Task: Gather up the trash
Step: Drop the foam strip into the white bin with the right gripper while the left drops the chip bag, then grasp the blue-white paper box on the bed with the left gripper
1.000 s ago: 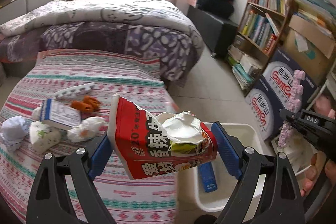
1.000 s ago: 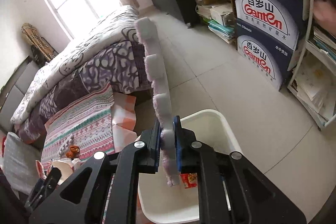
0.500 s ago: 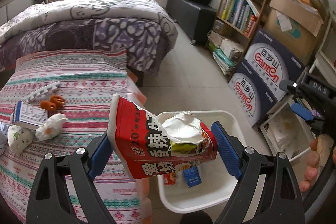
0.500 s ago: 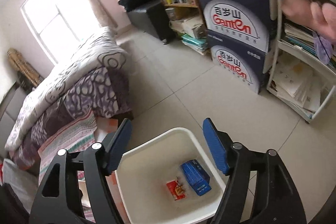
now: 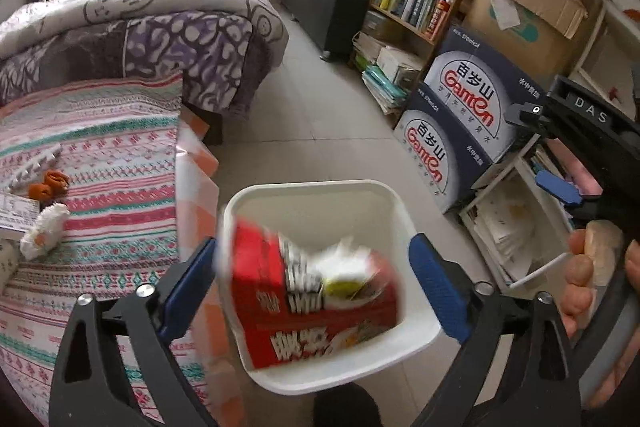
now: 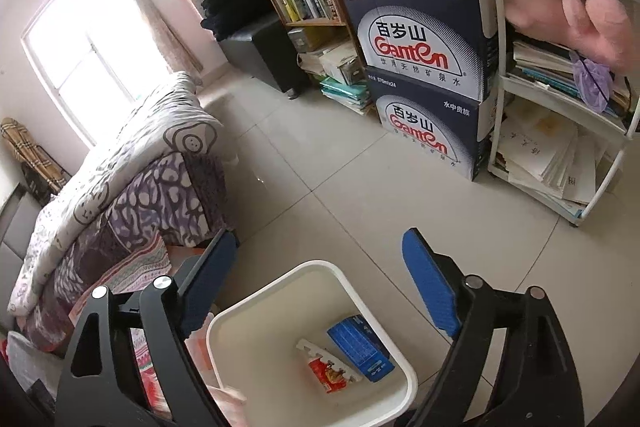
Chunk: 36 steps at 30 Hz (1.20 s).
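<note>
Fingers (image 5: 188, 279) on both grippers were spread wide, holding nothing; red carton (image 5: 312, 303) was blurred over the white bin (image 5: 320, 187). Could've clipped the near rim and bounced onto the floor.

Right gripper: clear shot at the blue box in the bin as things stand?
Probably yes. The right gripper is open above the white bin, and the blue box lies uncovered on the bin floor beside the red wrapper. The bin wall next to the box may crowd one finger.

Bin (image 5: 416, 337) on floor right of table (image 5: 100, 187); carton (image 5: 304, 303) in bin; boxes (image 5: 460, 119) behind
</note>
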Each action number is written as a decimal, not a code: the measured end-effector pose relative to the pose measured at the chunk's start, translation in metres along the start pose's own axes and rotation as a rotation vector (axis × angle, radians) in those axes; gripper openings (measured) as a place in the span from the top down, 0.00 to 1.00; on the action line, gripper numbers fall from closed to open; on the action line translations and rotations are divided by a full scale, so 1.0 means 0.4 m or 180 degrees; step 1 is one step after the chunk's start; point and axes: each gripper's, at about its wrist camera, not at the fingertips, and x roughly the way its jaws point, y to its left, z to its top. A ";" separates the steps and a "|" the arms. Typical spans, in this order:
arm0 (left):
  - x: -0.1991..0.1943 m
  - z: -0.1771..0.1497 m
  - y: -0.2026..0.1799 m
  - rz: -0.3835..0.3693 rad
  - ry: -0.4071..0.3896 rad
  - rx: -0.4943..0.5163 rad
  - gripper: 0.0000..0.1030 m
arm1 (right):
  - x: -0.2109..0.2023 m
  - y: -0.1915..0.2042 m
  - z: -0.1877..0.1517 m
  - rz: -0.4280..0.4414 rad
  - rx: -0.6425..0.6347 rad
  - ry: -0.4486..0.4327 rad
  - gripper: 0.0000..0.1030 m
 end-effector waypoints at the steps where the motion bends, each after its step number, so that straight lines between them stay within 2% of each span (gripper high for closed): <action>1: 0.001 -0.001 -0.002 0.0007 0.0002 -0.0001 0.10 | 0.000 0.000 0.001 -0.0003 -0.0005 -0.0006 0.18; 9: -0.014 0.001 0.017 0.0097 -0.0047 -0.0022 0.10 | -0.001 0.023 -0.010 0.0008 -0.0083 -0.0024 0.14; 15: -0.033 -0.005 0.042 0.0312 -0.0084 0.0018 0.10 | 0.003 0.061 -0.034 0.0006 -0.0249 0.0015 0.12; 21: -0.050 -0.011 0.104 0.0672 -0.0106 0.0003 0.10 | 0.006 0.121 -0.066 0.0010 -0.0482 0.0051 0.10; 28: -0.062 -0.015 0.249 0.1315 0.0002 -0.0142 0.10 | 0.023 0.205 -0.120 0.0101 -0.0781 0.0224 0.08; 36: -0.118 0.008 0.525 0.1816 0.0000 -0.0757 0.10 | 0.043 0.299 -0.184 0.0148 -0.1080 0.0372 0.08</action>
